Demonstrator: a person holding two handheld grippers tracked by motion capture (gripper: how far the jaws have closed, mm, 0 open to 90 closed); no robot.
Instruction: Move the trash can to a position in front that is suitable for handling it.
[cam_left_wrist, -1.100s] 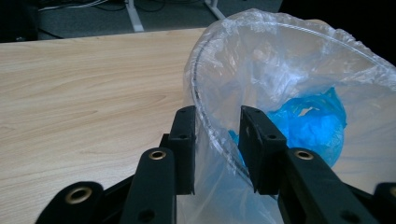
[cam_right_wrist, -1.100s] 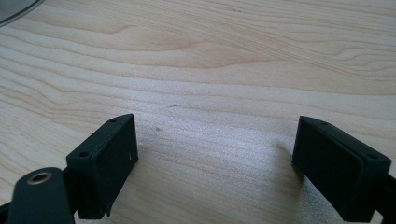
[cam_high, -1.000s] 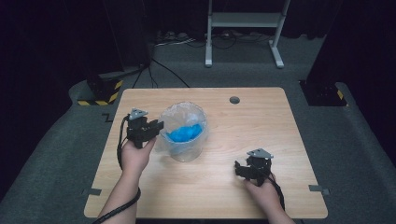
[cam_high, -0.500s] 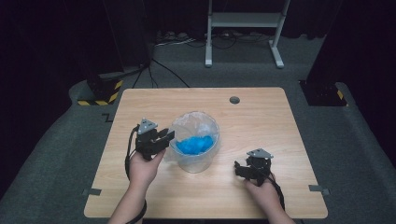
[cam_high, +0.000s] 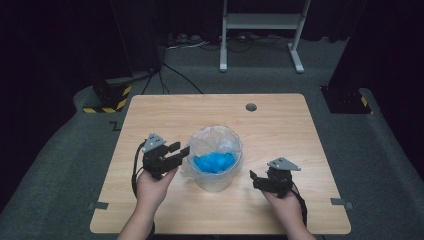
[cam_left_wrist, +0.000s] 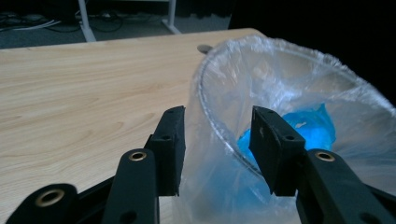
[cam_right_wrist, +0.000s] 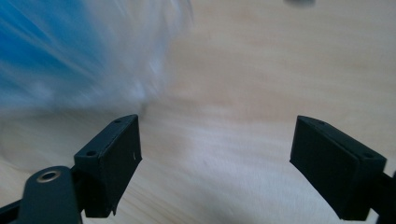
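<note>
- The left gripper sits at the left side of the clear container, its jaws parted and straddling the rim: in the left gripper view one jaw is outside the wall and the other inside, with the plastic liner between them. They look set around the edge, not yet pressed onto it.
- The right gripper rests low on the table, just right of the container and apart from it, jaws wide and holding nothing.
- The container stands upright near the table's middle, something blue lying in its bottom.
- The left gripper is the nearer; the rim runs across its jaws, so squeezing them together is probably the next move.
</note>
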